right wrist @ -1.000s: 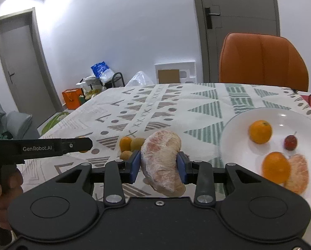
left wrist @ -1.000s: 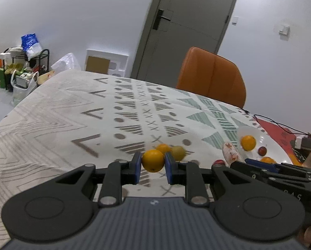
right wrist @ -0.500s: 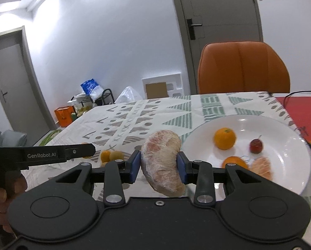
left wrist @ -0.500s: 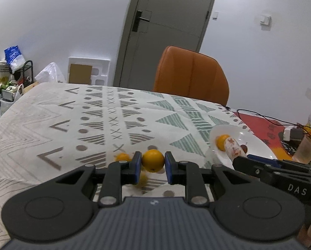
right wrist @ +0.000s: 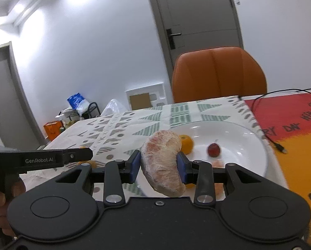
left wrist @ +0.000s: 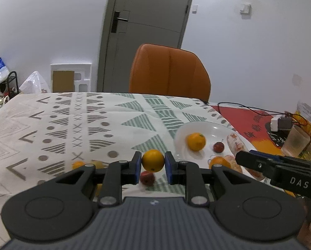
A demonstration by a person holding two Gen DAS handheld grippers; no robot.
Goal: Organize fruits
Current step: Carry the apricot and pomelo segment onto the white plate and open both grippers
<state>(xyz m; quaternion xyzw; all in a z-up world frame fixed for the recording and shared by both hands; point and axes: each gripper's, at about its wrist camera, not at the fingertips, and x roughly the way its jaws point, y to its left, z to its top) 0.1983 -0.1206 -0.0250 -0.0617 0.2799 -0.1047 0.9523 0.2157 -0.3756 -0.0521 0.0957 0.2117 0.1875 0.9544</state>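
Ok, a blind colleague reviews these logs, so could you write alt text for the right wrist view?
The right claw grips a peeled pomelo segment over the near rim of a white plate holding an orange and a small red fruit. The plate sits on a patterned tablecloth, with an orange chair behind.

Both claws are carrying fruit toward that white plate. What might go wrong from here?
The small orange is round and pinched only at its sides by the left gripper, so it might slip and roll. The peeled pomelo segment hangs well below the right gripper and may knock the orange on the plate when lowered.
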